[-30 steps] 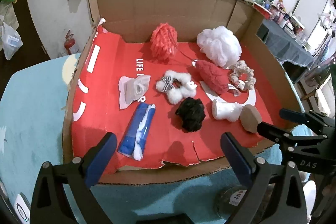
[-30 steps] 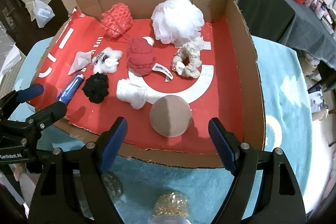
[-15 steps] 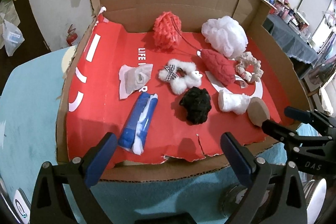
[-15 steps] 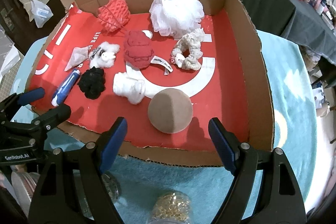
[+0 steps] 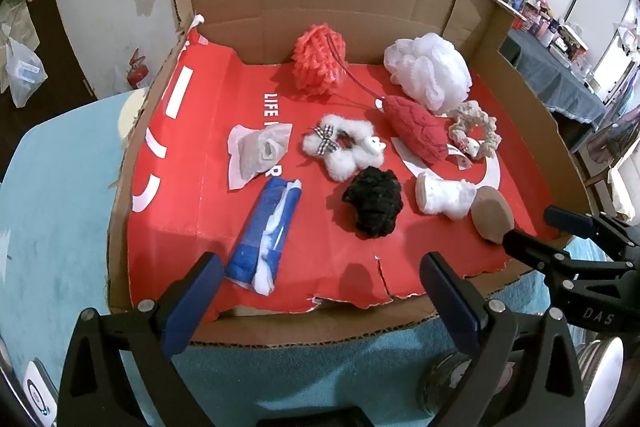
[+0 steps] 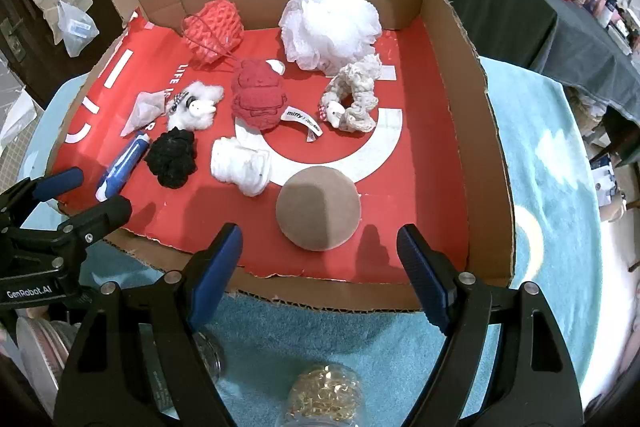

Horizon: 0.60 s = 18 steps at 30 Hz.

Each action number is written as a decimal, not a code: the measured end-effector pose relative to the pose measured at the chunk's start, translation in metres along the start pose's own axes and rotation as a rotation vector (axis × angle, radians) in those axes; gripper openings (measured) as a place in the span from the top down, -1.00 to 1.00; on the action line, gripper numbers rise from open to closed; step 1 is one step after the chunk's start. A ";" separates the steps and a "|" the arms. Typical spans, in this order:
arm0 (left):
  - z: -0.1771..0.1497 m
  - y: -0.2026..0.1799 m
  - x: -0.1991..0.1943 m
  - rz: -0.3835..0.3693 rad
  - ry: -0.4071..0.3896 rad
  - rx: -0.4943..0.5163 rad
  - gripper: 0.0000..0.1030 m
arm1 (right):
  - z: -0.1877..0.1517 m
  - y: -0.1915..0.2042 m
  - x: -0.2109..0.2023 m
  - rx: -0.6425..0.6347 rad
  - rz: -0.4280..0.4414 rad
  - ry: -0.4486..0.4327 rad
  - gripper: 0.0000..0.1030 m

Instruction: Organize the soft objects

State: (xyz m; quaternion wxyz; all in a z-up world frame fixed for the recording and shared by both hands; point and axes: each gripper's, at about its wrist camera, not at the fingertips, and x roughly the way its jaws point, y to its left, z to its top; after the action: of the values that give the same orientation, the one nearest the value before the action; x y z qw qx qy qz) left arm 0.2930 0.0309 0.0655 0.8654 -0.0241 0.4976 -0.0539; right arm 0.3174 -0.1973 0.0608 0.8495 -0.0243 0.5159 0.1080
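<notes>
Soft objects lie in an open cardboard box (image 5: 352,3) with a red floor. A blue and white pack (image 5: 266,237) lies just ahead of my open, empty left gripper (image 5: 320,277). Beyond are a black pom (image 5: 374,203), a white fluffy scrunchie (image 5: 344,147), a grey pouch (image 5: 256,151), a white sock roll (image 5: 444,194), a red knit piece (image 5: 418,135), a coral loofah (image 5: 320,63) and a white loofah (image 5: 430,69). My open, empty right gripper (image 6: 320,247) hovers at the box's front edge before a brown round puff (image 6: 318,207). A cream scrunchie (image 6: 356,99) lies farther in.
The box (image 6: 480,131) sits on a light blue cloth (image 6: 552,163). Jars stand under the grippers, one with gold bits (image 6: 326,399). A dark cluttered table (image 6: 532,7) stands at right. Each gripper shows in the other's view: left (image 6: 68,195), right (image 5: 560,227).
Both grippers have moved slightly forward toward the box, so the objects look nearer. Nothing was grasped or displaced.
</notes>
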 end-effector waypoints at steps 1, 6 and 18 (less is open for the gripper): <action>0.000 0.000 0.000 -0.001 0.001 0.000 -0.95 | 0.000 0.000 0.000 0.002 0.001 -0.001 -0.54; 0.000 0.000 0.000 0.000 0.002 0.002 -0.95 | 0.000 -0.001 0.000 0.003 0.003 -0.004 -0.54; -0.001 0.000 0.000 -0.005 0.003 -0.001 -0.95 | -0.001 -0.001 -0.001 -0.002 -0.002 -0.005 -0.54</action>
State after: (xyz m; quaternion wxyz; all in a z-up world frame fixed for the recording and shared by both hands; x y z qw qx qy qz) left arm 0.2926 0.0311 0.0648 0.8644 -0.0259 0.4990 -0.0559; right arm 0.3166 -0.1982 0.0612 0.8509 -0.0250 0.5135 0.1077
